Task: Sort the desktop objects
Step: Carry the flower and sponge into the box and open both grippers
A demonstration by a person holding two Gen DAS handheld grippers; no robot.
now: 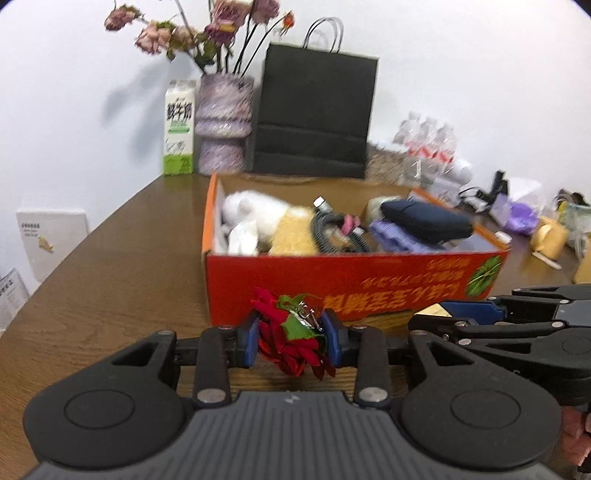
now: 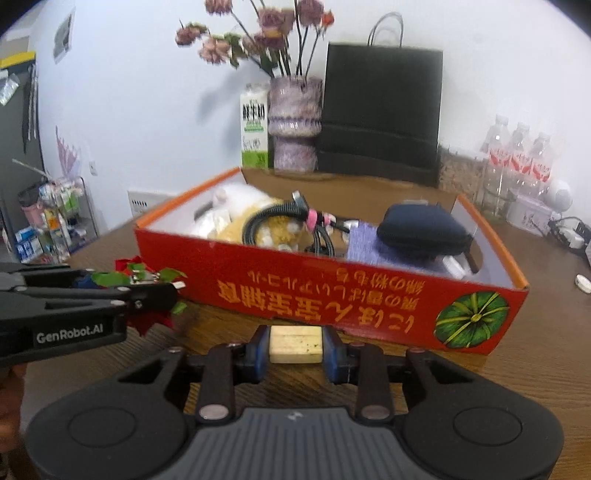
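Brown wood-grain table (image 1: 122,266) is seen under both grippers, white wall behind. Nearest, the left gripper (image 1: 292,341) is pinched on a red artificial flower (image 1: 291,343) with green leaves; the flower is held between the blue pads (image 1: 252,341), above the table, just in front of the box. In the right wrist view the same left gripper (image 2: 162,295) is seen from the side at left, flower (image 2: 147,280) clamped at its tip. The right gripper (image 2: 295,345) is pressed on a pale wooden block (image 2: 295,345), held between its blue pads (image 2: 261,349), close to the box's front wall. In the left wrist view the right gripper (image 1: 439,314) is seen at right edge, block (image 1: 437,310) only partly visible.

Just beyond, a red cardboard box (image 1: 369,284) with orange rim and upside-down print is set on the table. Inside it: white plush toy (image 1: 255,214) at left, yellow fuzzy item (image 1: 291,232) beside it, coiled black cable (image 2: 273,221) in the middle, dark blue pouch (image 2: 424,225) on a purple cloth (image 2: 365,243) at right.

Behind the box, against the wall: milk carton (image 1: 179,129), purple vase (image 1: 225,125) with dried flowers (image 1: 207,26), black paper bag (image 1: 314,110). Farther right, water bottles (image 2: 521,155) are stood near the wall; small clutter beside them is too blurred to tell.
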